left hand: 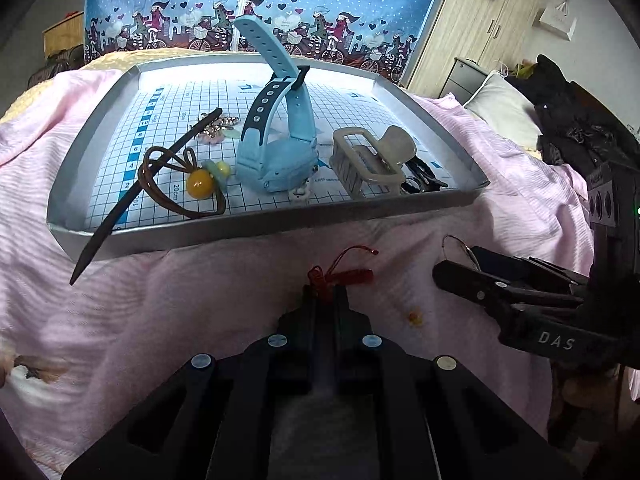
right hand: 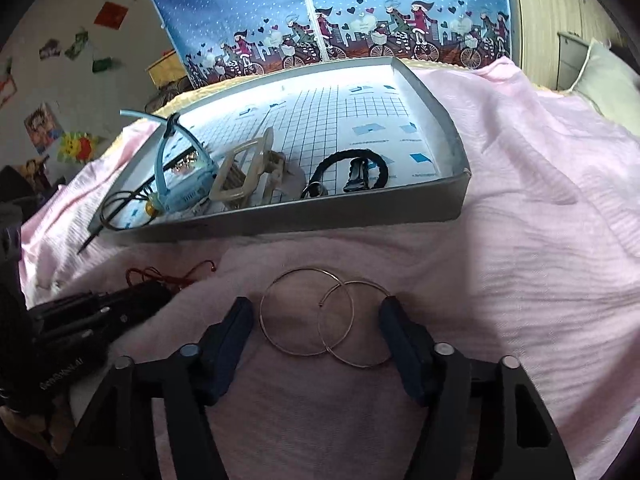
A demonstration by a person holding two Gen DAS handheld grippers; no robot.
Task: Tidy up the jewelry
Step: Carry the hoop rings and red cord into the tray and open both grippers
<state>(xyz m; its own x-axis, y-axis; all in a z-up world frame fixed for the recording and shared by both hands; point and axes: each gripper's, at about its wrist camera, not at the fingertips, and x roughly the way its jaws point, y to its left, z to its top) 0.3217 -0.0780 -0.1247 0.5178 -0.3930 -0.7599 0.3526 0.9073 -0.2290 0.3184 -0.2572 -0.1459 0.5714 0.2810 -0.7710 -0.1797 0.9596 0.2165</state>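
Observation:
A red cord bracelet [left hand: 348, 276] lies on the pink cloth in front of the tray, and my left gripper [left hand: 326, 292] is shut on its knotted end. The same cord [right hand: 176, 274] shows in the right wrist view at the left gripper's tip [right hand: 158, 294]. Two thin metal hoops [right hand: 308, 312] lie overlapping on the cloth between the fingers of my open right gripper [right hand: 316, 308], which touch neither. In the left wrist view the right gripper [left hand: 456, 262] sits at the right, with a hoop's arc [left hand: 460, 244] behind it.
The silver tray [left hand: 240, 236] with grid paper holds a blue watch [left hand: 276, 152], a beige claw clip [left hand: 372, 160], a brown hair tie with a yellow bead [left hand: 199, 184], a dark hair stick [left hand: 132, 196], a black hair tie [right hand: 352, 170] and a ring [right hand: 314, 190]. Pink bedding surrounds it.

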